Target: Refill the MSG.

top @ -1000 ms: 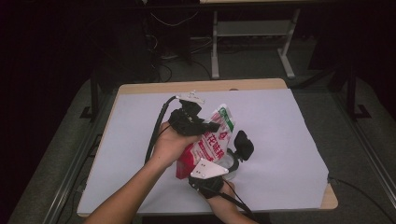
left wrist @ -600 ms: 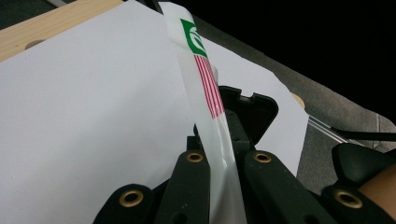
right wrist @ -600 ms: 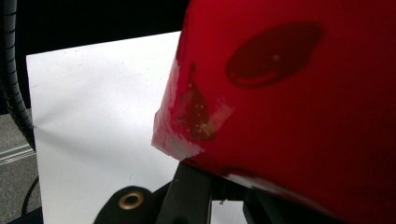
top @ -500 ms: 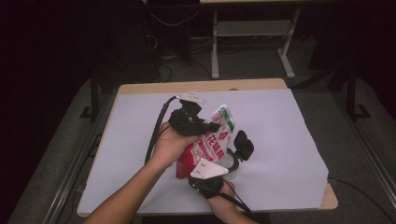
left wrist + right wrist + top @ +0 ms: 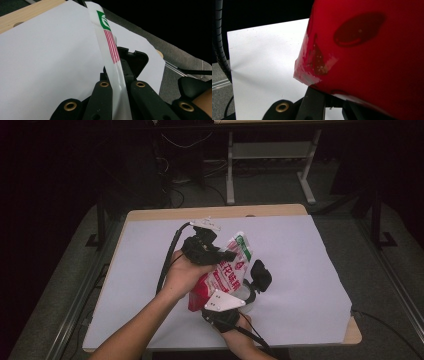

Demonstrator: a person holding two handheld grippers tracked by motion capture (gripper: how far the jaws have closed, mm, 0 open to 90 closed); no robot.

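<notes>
Two grippers hold one red and white pouch [image 5: 226, 270] over the middle of the table [image 5: 150, 215], which is covered by a white sheet [image 5: 300, 270].

From the high view, the left gripper [image 5: 226, 256] comes in from the left side of the pouch, near its upper white part, and the person's left hand [image 5: 182, 270] is wrapped around the gripper's body. In the left gripper view its two black jaws are drawn in close on the pouch's flat top edge [image 5: 110, 47], the white strip with a green mark and thin red stripes rising edge-on between them. The jaws stand very narrow, with just the thin film between the pads.

The right gripper [image 5: 227, 307] sits at the pouch's lower red end, with its grey three-cornered plate [image 5: 224, 301] facing up. In the right gripper view the red bottom of the pouch [image 5: 367, 55] bulges right above the jaws, and its folded corner hangs just over the left jaw. The jaws are pinched together on the pouch's lower edge (the contact itself is mostly hidden by the red film).

The pouch is tilted, its white top pointing away from the person and to the right. A black object [image 5: 260, 275] lies on the sheet just beside the pouch's right side; what it is I cannot tell.
</notes>
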